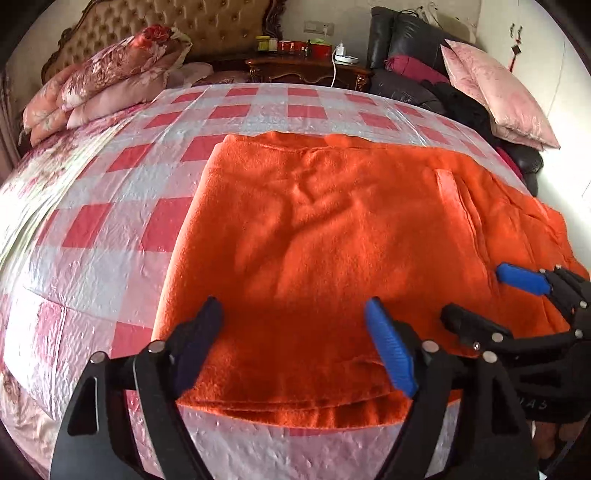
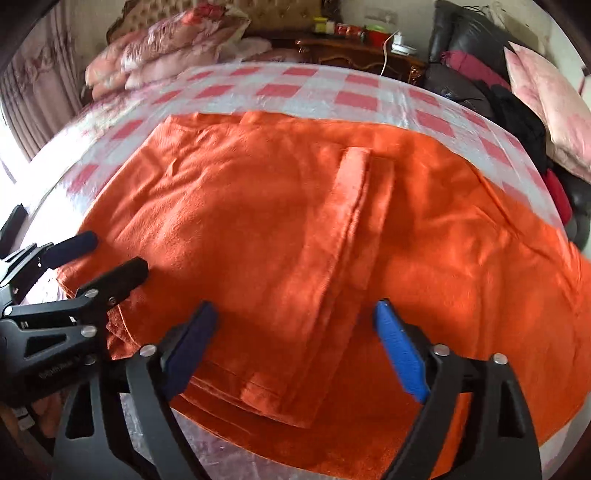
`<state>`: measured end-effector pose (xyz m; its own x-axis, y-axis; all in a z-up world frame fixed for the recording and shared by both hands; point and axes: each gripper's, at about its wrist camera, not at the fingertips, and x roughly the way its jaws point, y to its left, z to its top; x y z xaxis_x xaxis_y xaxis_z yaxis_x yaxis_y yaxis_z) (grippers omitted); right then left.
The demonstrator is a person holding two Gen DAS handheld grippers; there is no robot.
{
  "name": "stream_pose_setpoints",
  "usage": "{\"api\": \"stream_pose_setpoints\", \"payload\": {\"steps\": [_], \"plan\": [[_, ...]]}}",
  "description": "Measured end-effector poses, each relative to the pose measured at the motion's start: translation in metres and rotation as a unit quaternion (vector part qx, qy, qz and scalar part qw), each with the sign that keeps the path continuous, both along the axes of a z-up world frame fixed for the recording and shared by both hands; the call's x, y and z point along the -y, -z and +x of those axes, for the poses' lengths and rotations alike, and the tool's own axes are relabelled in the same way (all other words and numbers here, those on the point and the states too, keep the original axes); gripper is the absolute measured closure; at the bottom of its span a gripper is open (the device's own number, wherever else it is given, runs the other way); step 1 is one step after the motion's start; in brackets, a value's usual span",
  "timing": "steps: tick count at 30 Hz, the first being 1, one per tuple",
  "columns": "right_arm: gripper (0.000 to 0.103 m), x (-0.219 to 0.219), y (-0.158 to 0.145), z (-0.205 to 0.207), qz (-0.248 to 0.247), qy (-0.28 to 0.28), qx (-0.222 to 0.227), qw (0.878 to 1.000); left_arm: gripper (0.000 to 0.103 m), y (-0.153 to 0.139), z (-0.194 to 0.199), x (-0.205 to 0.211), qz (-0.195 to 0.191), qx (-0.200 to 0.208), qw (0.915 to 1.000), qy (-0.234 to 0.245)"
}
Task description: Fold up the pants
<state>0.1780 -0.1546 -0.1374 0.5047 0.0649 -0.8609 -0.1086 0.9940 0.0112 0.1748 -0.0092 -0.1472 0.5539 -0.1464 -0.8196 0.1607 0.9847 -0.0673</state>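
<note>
Orange fleece pants [image 1: 314,240] lie folded flat on the checked bed cover [image 1: 110,206]; they fill the right wrist view [image 2: 295,229] too, with a folded strip on top. My left gripper [image 1: 291,317] is open, its fingers spread over the near edge of the pants, holding nothing. My right gripper [image 2: 295,325] is open over the near edge further right, also empty. Each gripper shows in the other's view: the right one [image 1: 476,295] at the right, the left one [image 2: 110,254] at the left.
Floral pillows [image 1: 96,81] are stacked at the head of the bed by a tufted headboard [image 1: 177,26]. A wooden nightstand [image 1: 306,70] with small items stands behind. A dark sofa [image 1: 413,51] with a pink cushion [image 1: 495,96] and dark clothes stands to the right.
</note>
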Motion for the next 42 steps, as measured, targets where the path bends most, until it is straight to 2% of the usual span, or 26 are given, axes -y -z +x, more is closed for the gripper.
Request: {"api": "stream_pose_setpoints", "payload": {"steps": [8, 10, 12, 13, 14, 15, 16, 19, 23, 26, 29, 30, 33, 35, 37, 39, 40, 42], "plan": [[0.015, 0.002, 0.0, -0.005, -0.002, 0.007, 0.002, 1.0, 0.011, 0.0, -0.001, -0.001, 0.029, 0.004, 0.9995, 0.014], [0.015, 0.003, 0.0, -0.005, 0.0, 0.004, 0.001, 1.0, 0.01, -0.001, -0.003, -0.001, 0.06, 0.021, 0.998, 0.0], [0.014, 0.003, 0.0, -0.005, -0.001, 0.001, 0.002, 1.0, 0.012, -0.007, -0.006, -0.008, 0.054, 0.021, 0.9982, -0.019], [0.014, 0.003, 0.0, -0.005, 0.0, 0.001, 0.002, 1.0, 0.019, -0.012, -0.007, -0.012, 0.038, 0.024, 0.9987, -0.025], [0.013, 0.004, 0.0, -0.005, 0.0, 0.002, 0.002, 1.0, 0.027, -0.016, -0.007, -0.012, 0.038, 0.029, 0.9984, -0.028], [0.013, 0.003, 0.0, -0.004, 0.0, 0.002, 0.002, 1.0, 0.047, -0.019, -0.005, -0.011, 0.051, 0.035, 0.9978, -0.026], [0.013, 0.004, 0.0, -0.004, 0.001, 0.002, 0.002, 1.0, 0.058, -0.02, -0.002, -0.008, 0.061, 0.037, 0.9972, -0.02], [0.011, 0.005, 0.0, -0.005, 0.001, 0.0, 0.0, 1.0, 0.079, -0.024, 0.013, -0.006, 0.048, 0.031, 0.9983, -0.014], [0.011, 0.005, 0.0, -0.006, 0.001, -0.003, -0.004, 1.0, 0.08, -0.023, 0.038, -0.002, 0.029, 0.022, 0.9993, 0.007], [0.011, 0.005, 0.0, -0.008, 0.001, 0.003, 0.001, 1.0, 0.078, -0.008, 0.058, -0.008, 0.036, -0.004, 0.9993, -0.006], [0.01, 0.006, 0.0, -0.01, 0.007, 0.005, 0.001, 1.0, 0.078, -0.006, 0.061, -0.017, 0.033, 0.0, 0.9994, -0.011], [0.004, 0.006, 0.0, -0.009, 0.006, 0.008, -0.004, 1.0, 0.078, -0.006, 0.061, -0.02, 0.033, 0.0, 0.9994, -0.013], [0.005, 0.008, 0.0, -0.01, 0.006, 0.012, -0.01, 1.0, 0.078, -0.013, 0.053, -0.037, 0.007, 0.01, 0.9993, -0.035], [0.005, 0.014, -0.003, -0.012, 0.014, 0.018, -0.007, 1.0, 0.078, -0.016, 0.044, -0.046, 0.006, 0.016, 0.9989, -0.043], [0.005, 0.021, -0.015, -0.016, 0.026, 0.037, 0.023, 0.999, 0.078, -0.012, 0.032, -0.058, 0.008, 0.01, 0.9988, -0.048], [0.005, 0.015, -0.025, -0.014, -0.003, 0.03, 0.045, 0.999, 0.077, -0.006, 0.021, -0.067, 0.009, 0.001, 0.9987, -0.05], [0.005, 0.01, -0.028, -0.012, -0.015, 0.023, 0.053, 0.998, 0.072, -0.005, 0.016, -0.071, 0.006, 0.001, 0.9987, -0.051], [0.006, 0.002, -0.03, -0.006, -0.009, 0.01, 0.05, 0.999, 0.065, -0.005, 0.005, -0.08, -0.002, 0.002, 0.9983, -0.059]]}}
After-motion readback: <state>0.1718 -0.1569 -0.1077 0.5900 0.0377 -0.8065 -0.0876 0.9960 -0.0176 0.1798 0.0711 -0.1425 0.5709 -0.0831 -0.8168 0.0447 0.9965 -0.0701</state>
